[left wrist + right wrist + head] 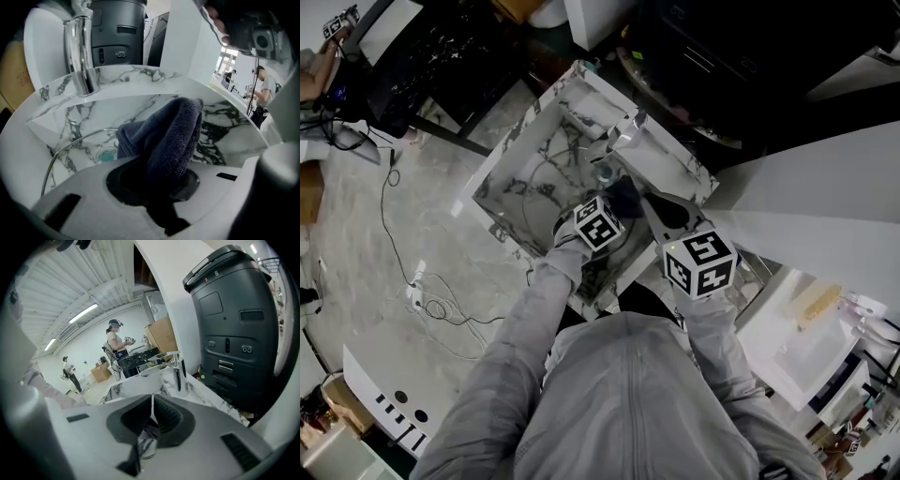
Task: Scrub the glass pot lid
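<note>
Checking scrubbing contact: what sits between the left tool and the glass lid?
A dark blue cloth clamped by the left tool, seen in the left gripper view.

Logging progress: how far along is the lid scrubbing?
Done: cloth gripped in the left tool, glass lid in the sink. In hand: cloth held over the lid, right tool apparently clamping its edge. Remaining: scrubbing itself; no suds or water visible.

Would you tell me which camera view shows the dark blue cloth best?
The left gripper view: the dark blue cloth fills the middle, clamped in the left gripper over the marble sink. The head view shows only a small dark patch of it; the right gripper view shows perhaps a dark sliver below its jaws.
</note>
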Tool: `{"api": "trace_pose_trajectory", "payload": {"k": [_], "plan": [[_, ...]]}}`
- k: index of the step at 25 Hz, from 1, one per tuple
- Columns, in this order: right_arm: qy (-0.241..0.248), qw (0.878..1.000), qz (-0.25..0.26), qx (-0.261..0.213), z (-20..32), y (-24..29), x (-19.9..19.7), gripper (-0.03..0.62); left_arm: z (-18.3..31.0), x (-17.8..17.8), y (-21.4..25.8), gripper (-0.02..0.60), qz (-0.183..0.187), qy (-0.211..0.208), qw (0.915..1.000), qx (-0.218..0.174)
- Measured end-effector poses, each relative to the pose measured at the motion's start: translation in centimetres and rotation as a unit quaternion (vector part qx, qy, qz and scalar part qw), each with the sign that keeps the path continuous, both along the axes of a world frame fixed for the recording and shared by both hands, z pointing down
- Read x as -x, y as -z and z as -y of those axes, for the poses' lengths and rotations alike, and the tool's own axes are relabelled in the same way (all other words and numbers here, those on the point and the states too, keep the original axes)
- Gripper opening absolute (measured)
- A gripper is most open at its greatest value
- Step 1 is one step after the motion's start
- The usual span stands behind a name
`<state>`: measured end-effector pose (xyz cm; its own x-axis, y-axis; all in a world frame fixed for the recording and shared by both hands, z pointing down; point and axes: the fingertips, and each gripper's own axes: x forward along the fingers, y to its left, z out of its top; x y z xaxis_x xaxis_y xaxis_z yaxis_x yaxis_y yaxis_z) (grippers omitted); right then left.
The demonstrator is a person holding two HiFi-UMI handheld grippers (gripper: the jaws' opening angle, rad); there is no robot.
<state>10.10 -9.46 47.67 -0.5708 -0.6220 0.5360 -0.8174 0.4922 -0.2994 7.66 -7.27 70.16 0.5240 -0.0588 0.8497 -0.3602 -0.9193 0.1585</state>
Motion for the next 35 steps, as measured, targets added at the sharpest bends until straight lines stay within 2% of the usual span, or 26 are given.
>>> {"api": "trace_pose_trajectory", "payload": {"k": [4,8,14,16,18,19,21,24,32,35], "plan": [[0.007,1.000,0.001,-0.002,0.2,0.4,0.3,0.035,2.8,2.9,2.2,0.067,-0.023,0.082,0.9963,-0.013],[0.016,1.000,-0.001,-0.002,0.5,0.3,0.4,0.035,6.8,8.1,4.6,0.067,-0.028,0.165,0.9847,-0.048],[0.024,1.000,-0.002,-0.002,0.9,0.2,1.1,0.035,11.4,16.6,7.0,0.067,0.008,0.277,0.9536,-0.119],[0.025,1.000,-0.003,0.000,1.0,0.1,1.2,0.035,12.3,18.9,7.2,0.067,0.033,0.296,0.9435,-0.145],[0.024,1.000,-0.004,0.003,1.0,-0.2,1.1,0.035,12.9,20.4,7.0,0.067,0.071,0.293,0.9380,-0.171],[0.023,1.000,-0.005,0.004,0.9,-0.3,1.0,0.035,13.0,20.6,6.6,0.067,0.091,0.281,0.9383,-0.181],[0.021,1.000,-0.007,0.007,0.8,-0.5,0.8,0.035,12.8,20.2,5.2,0.067,0.124,0.244,0.9442,-0.183],[0.019,1.000,-0.008,0.010,0.6,-0.6,0.6,0.035,11.6,19.4,2.3,0.067,0.151,0.212,0.9527,-0.157],[0.011,1.000,-0.009,0.014,0.4,-0.9,-0.7,0.035,9.6,16.0,-0.1,0.067,0.127,0.206,0.9634,-0.115],[0.010,1.000,-0.009,0.015,0.3,-1.1,-0.9,0.035,8.4,14.3,-1.2,0.067,0.128,0.182,0.9701,-0.097]]}}
